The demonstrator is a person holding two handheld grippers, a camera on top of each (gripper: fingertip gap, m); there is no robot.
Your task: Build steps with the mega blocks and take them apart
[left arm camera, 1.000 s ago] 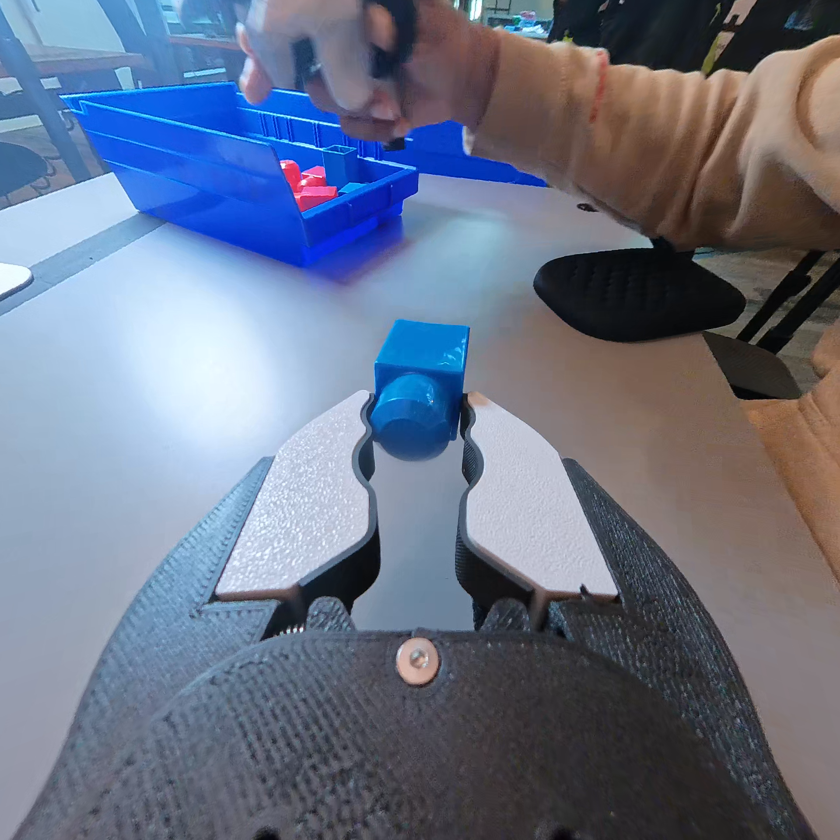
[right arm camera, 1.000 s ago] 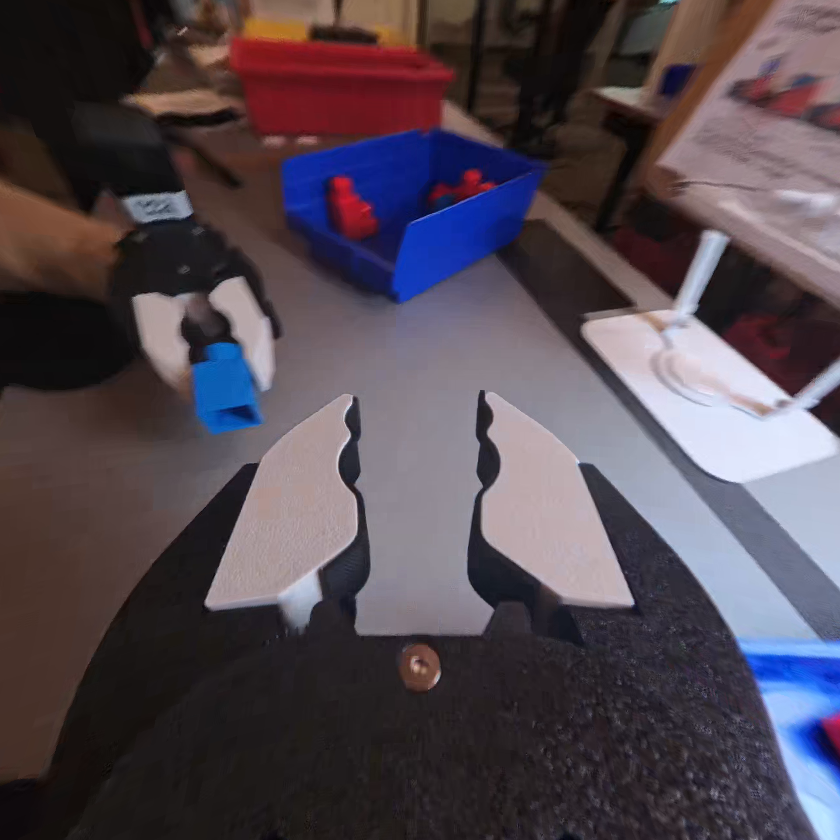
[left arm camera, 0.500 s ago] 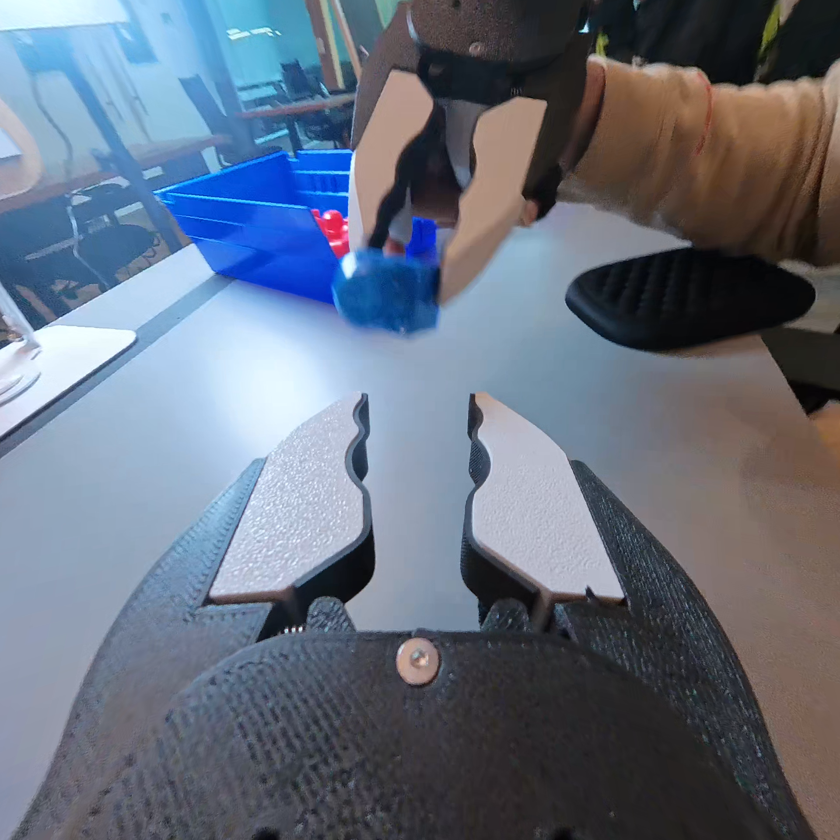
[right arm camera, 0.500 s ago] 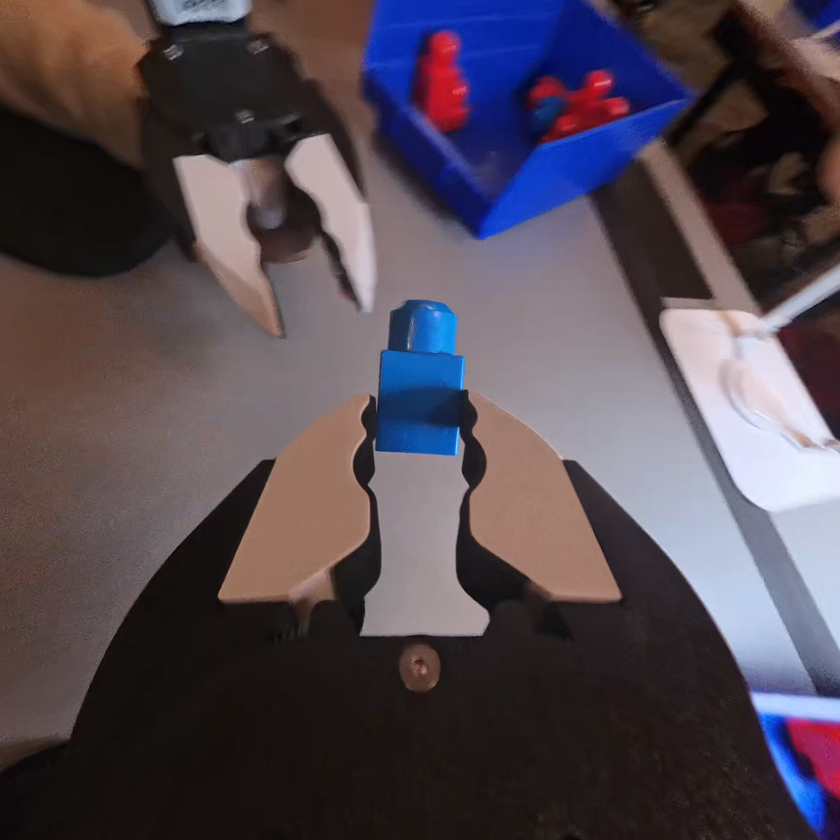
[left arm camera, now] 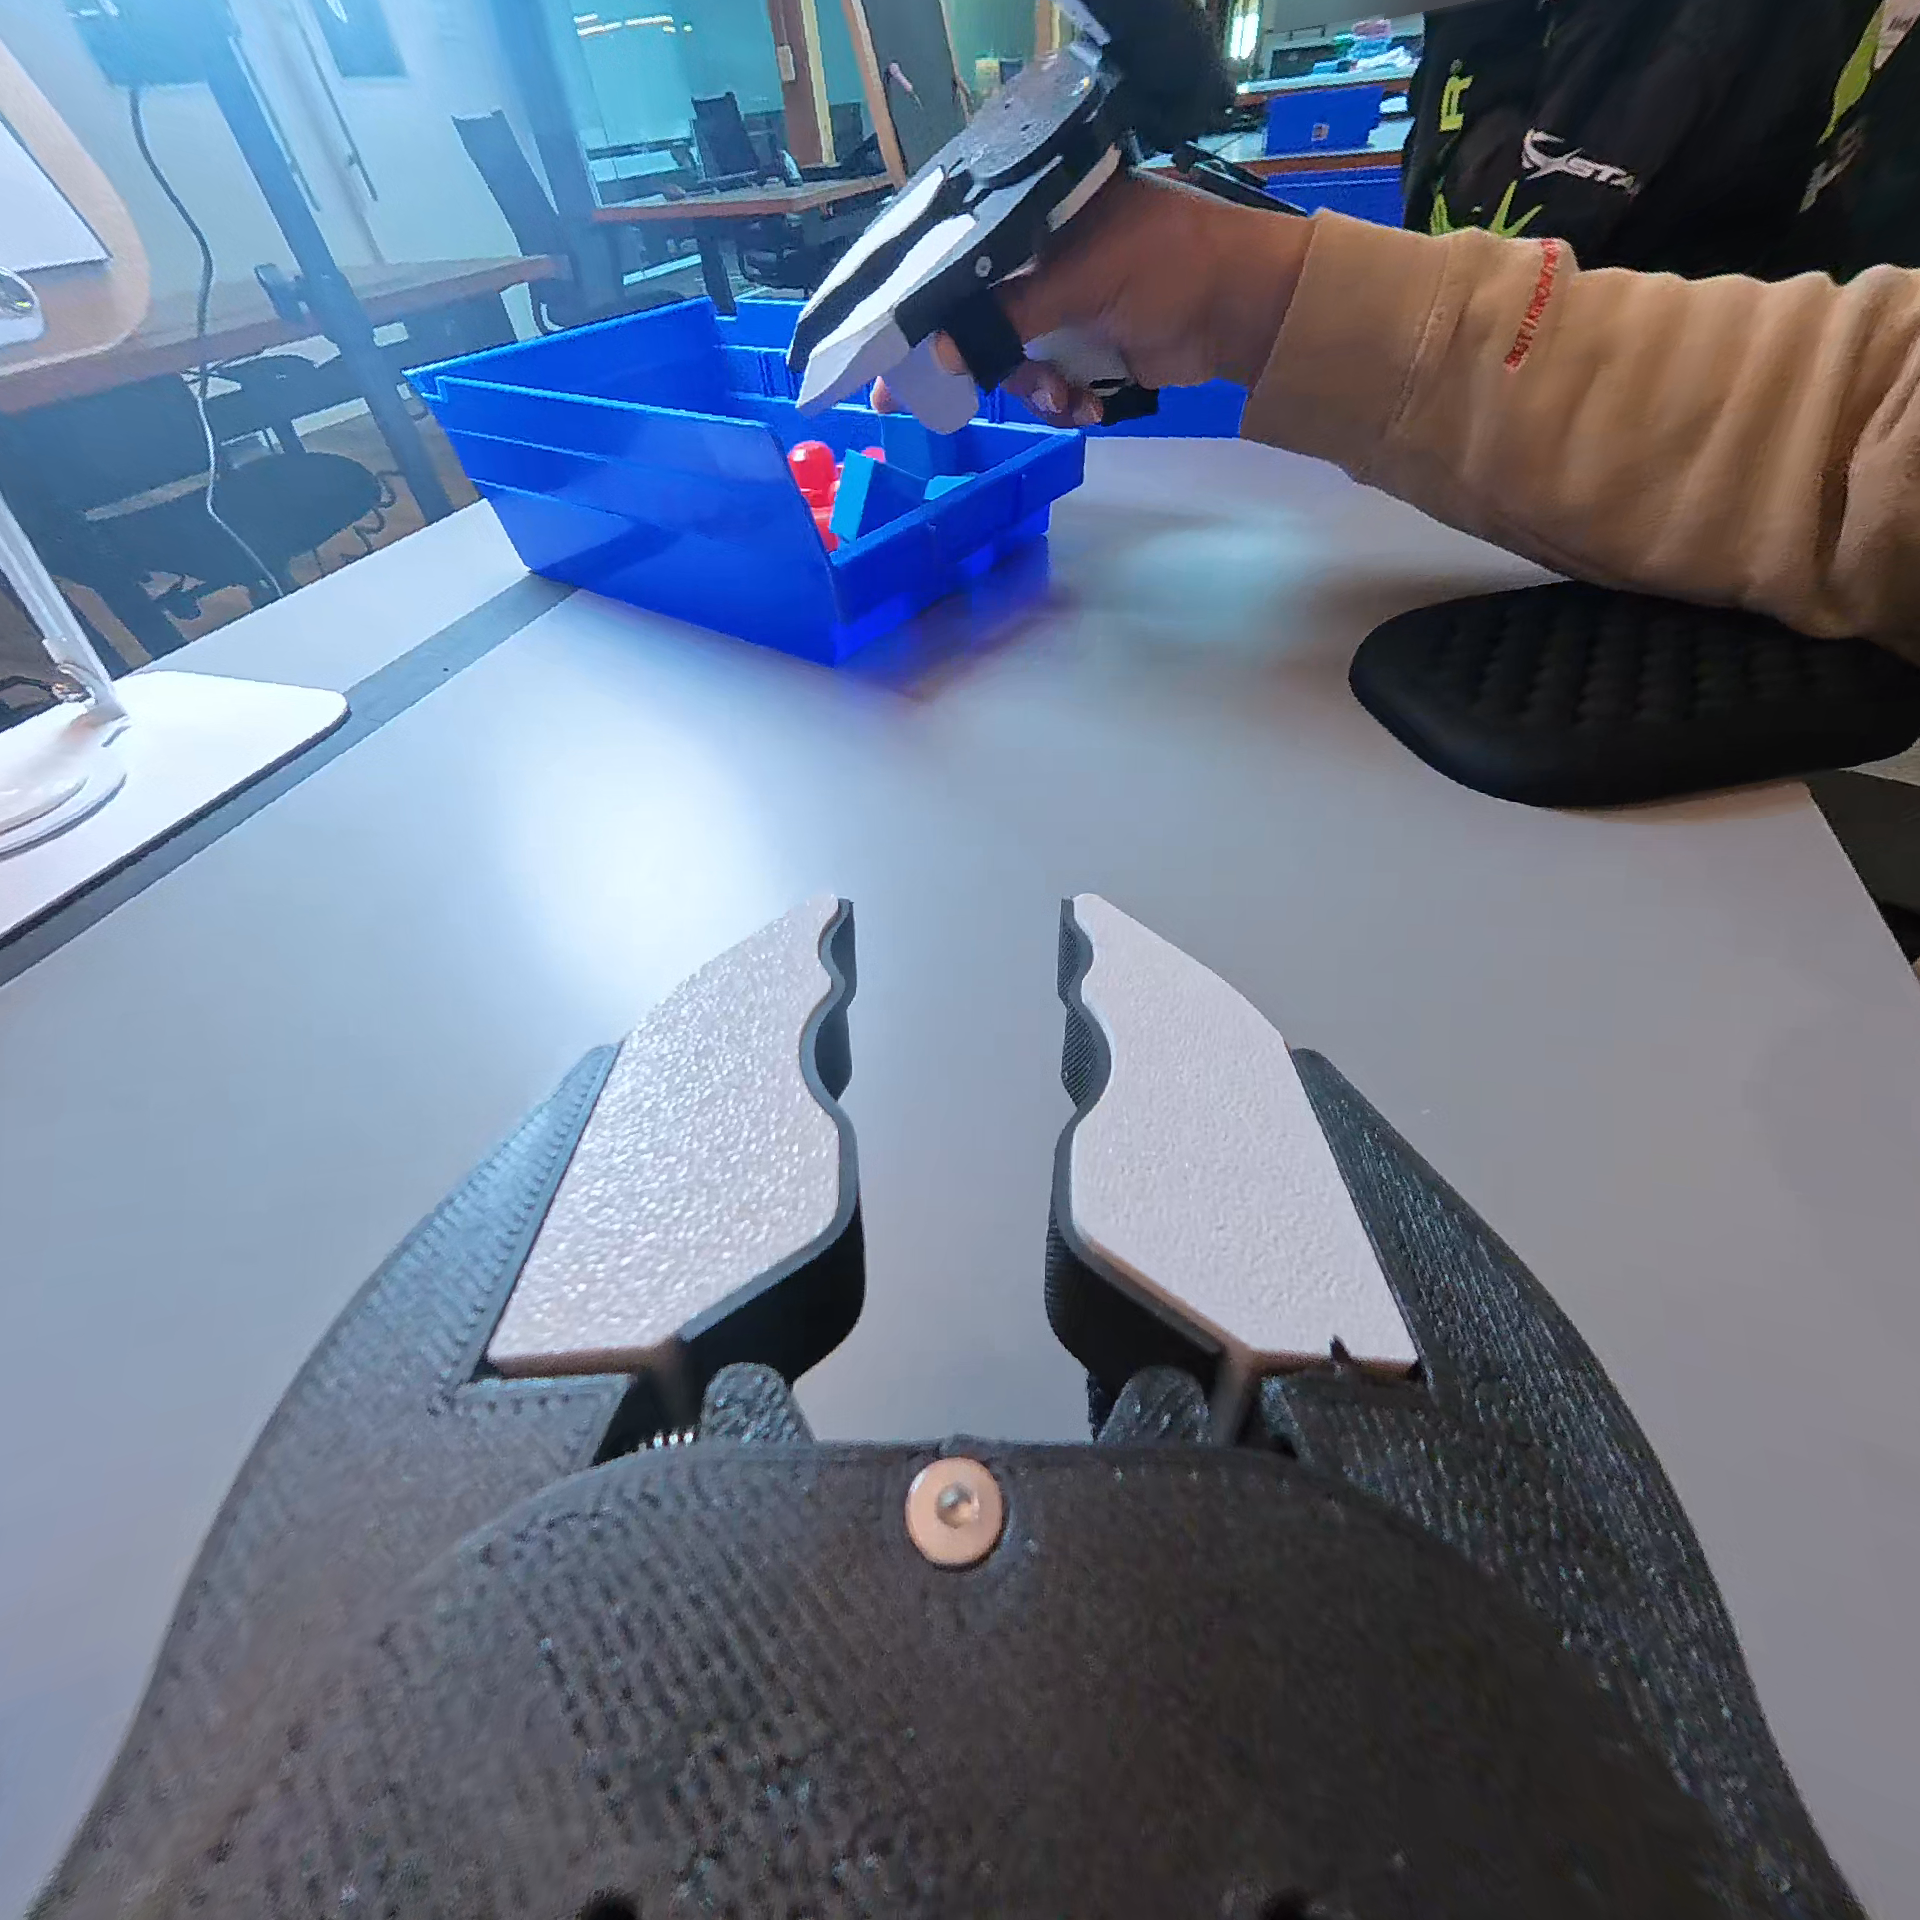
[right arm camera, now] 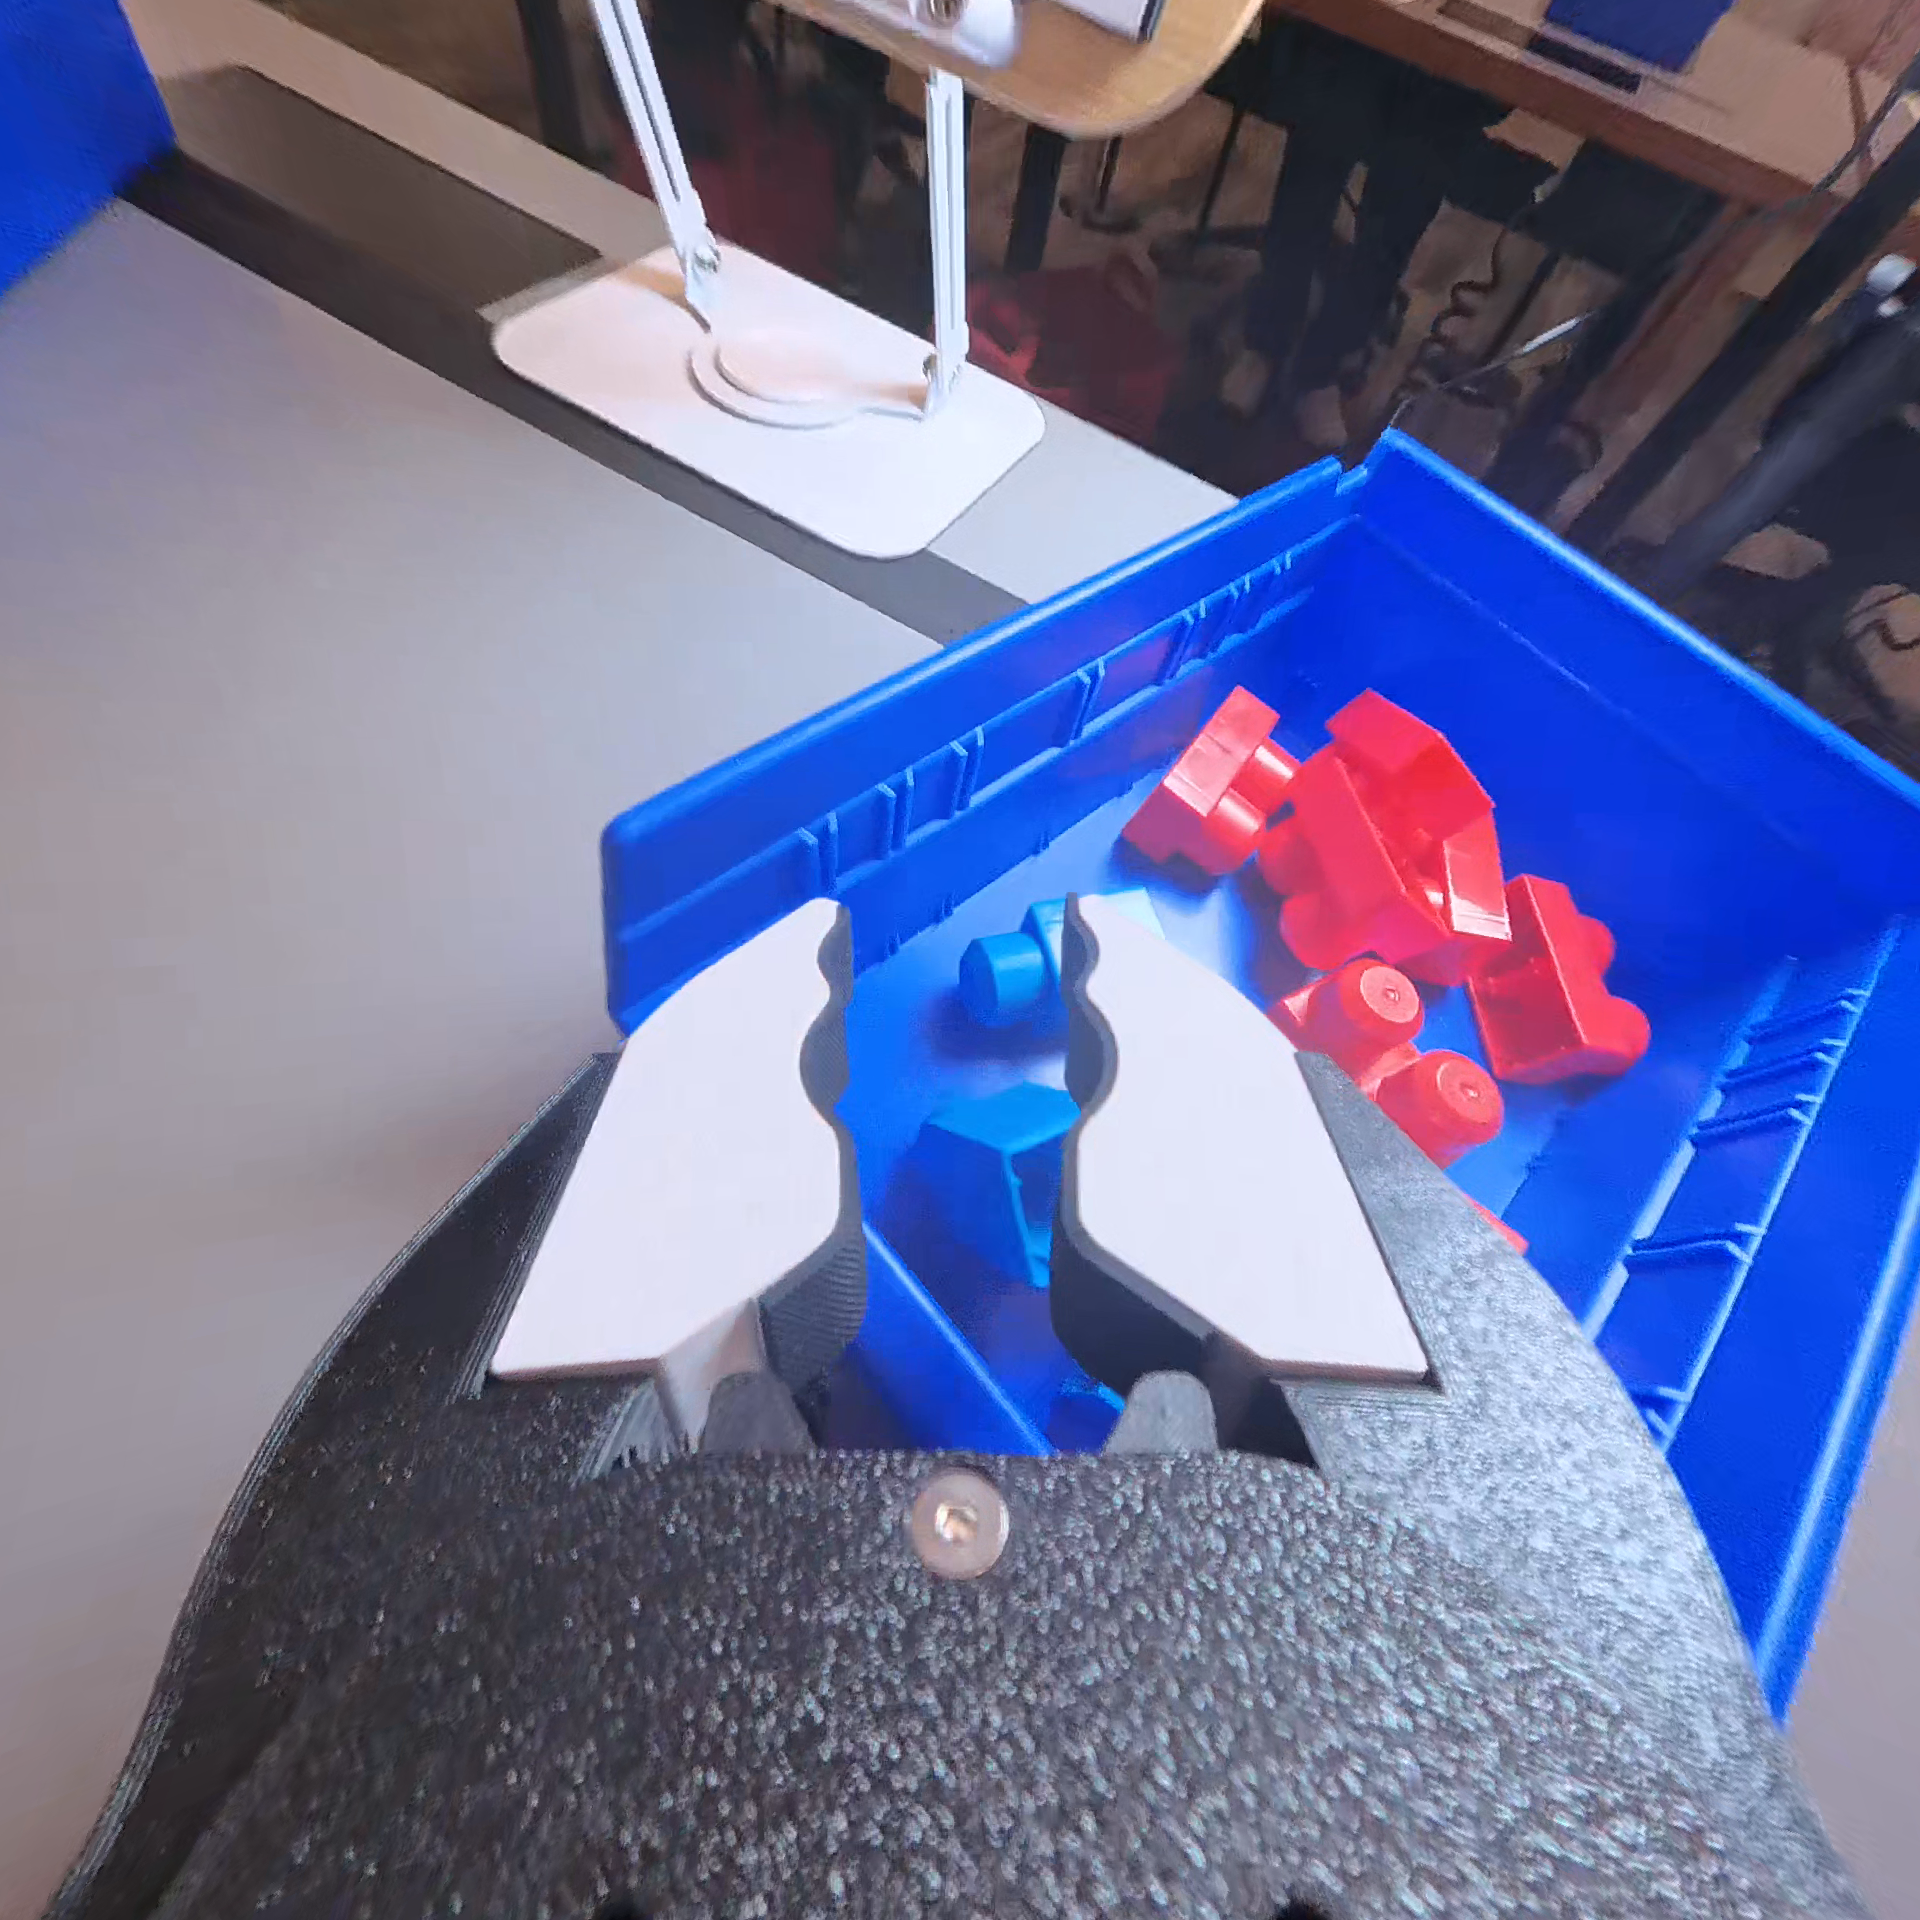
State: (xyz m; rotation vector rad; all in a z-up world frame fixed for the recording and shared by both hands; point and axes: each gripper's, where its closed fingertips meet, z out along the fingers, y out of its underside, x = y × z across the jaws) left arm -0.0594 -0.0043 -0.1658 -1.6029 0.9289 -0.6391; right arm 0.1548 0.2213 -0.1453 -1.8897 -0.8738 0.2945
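Small red print on beige sleeve (left arm camera: 1538,301), white logo lettering on dark jacket (left arm camera: 1579,177)

Empty right tongs (right arm camera: 956,935) above blue bin (right arm camera: 1039,727)

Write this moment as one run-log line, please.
left hand-held gripper: open, over table | right hand-held gripper: open, above blue bin | blue blocks, red blocks: in bin
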